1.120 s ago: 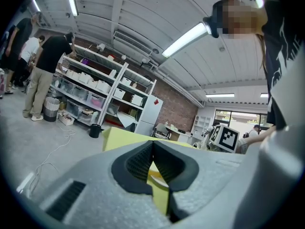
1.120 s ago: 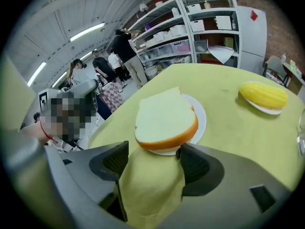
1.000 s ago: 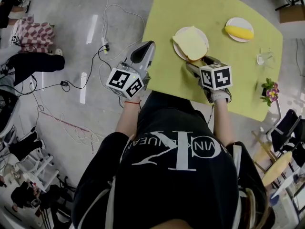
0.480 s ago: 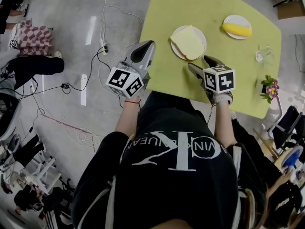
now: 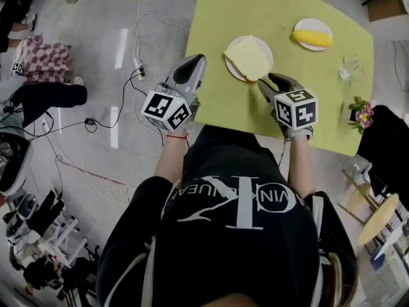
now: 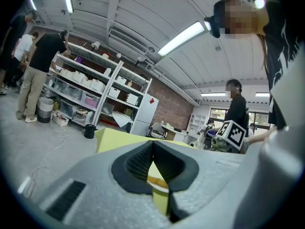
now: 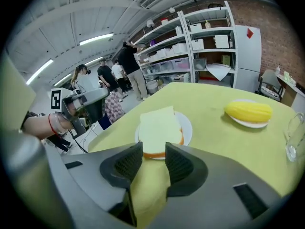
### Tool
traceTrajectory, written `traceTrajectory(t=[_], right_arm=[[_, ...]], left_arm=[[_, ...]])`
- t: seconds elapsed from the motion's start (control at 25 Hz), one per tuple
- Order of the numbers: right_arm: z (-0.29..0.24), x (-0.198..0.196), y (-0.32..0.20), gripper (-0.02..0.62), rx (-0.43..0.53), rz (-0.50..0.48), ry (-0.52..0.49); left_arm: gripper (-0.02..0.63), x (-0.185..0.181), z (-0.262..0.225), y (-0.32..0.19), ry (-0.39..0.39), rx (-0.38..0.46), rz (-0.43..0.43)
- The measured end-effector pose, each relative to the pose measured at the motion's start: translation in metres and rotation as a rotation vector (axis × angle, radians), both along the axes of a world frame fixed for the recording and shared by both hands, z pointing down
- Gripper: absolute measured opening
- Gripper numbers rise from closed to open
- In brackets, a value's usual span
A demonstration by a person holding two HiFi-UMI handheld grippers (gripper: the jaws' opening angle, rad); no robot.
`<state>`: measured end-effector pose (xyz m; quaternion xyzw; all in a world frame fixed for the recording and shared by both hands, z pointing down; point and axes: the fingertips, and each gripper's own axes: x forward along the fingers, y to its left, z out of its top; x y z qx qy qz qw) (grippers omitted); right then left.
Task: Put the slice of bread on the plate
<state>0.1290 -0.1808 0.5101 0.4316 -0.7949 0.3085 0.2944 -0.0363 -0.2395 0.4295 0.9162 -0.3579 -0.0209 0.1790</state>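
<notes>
A pale slice of bread [image 5: 248, 56] lies flat on a white plate [image 5: 231, 70] on the yellow-green table [image 5: 287, 5]. My right gripper [image 5: 267, 80] hovers just on the near side of the plate, apart from the bread. In the right gripper view its jaws are closing with nothing between them, and the bread [image 7: 159, 128] on its plate [image 7: 187, 128] lies just beyond the right gripper [image 7: 153, 150]. My left gripper [image 5: 199, 57] is held level off the table's left edge. In the left gripper view the left gripper [image 6: 152, 144] is shut and empty.
A second white plate with a yellow food item [image 5: 313, 36] sits further right on the table. A clear glass [image 5: 348, 69] and a small flower pot [image 5: 361, 115] stand near the right edge. Cables [image 5: 137, 62] lie on the floor to the left.
My right gripper has drawn back from the bread's near edge and lifted a little, and its jaws have narrowed. The bread stays on the plate. The left gripper has not moved.
</notes>
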Motion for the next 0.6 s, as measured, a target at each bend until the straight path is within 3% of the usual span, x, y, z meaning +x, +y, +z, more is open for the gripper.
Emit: traceTrajectory(t=[0.36, 0.6], right_arm=[[-0.027, 0.009, -0.012, 0.013, 0.144, 0.035, -0.004], [-0.039, 0.013, -0.016, 0.002, 0.207, 0.057, -0.044]], left_arm=[[0.011, 0.007, -0.011, -0.006, -0.001, 0.027, 0.019], [0.011, 0.012, -0.016, -0.006, -0.004, 0.043, 0.022]])
